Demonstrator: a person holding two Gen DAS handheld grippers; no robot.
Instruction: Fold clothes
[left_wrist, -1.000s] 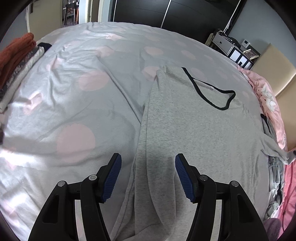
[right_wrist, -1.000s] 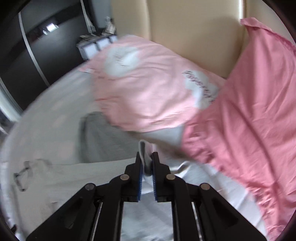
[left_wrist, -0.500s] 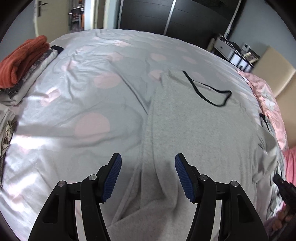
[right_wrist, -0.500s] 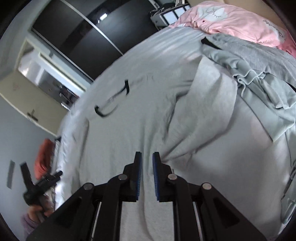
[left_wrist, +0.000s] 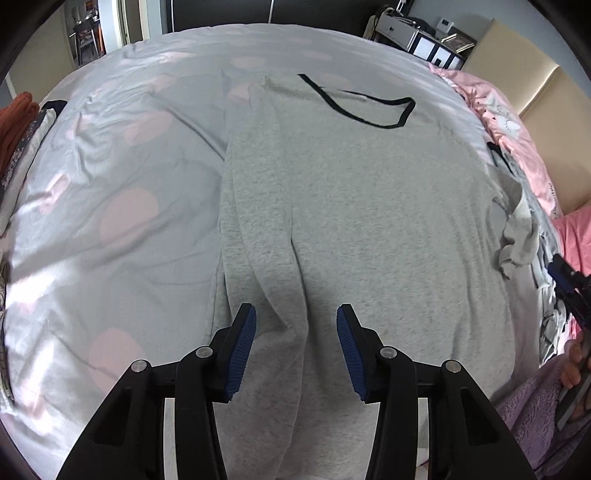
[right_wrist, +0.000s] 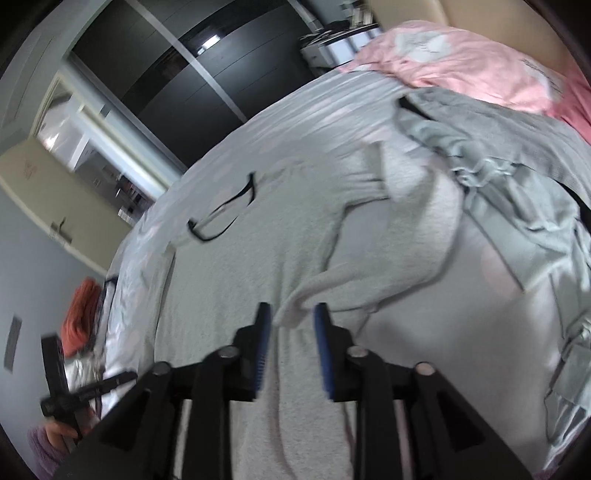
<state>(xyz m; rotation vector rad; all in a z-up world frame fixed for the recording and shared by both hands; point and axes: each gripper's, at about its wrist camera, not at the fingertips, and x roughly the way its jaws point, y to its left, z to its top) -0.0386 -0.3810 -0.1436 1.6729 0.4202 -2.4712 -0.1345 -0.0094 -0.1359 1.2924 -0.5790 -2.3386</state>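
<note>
I can't read any text, label, brand or number from here. The small dark print on the pink pillow (left_wrist: 551, 192) is too blurred for me to read.

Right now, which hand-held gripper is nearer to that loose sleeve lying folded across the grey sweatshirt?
Right. The right hand-held gripper, open, sits just at the sleeve cuff end. The left hand-held gripper, open, hovers over the sweatshirt's opposite side, away from that sleeve.

A heathered light-grey sweatshirt (left_wrist: 369, 206) with a black neckline trim (left_wrist: 369, 110) lies on a pale grey bedsheet (left_wrist: 122, 177) with pink dots, beside a pink pillow (left_wrist: 509, 125) and an orange folded stack (left_wrist: 14, 122)
</note>
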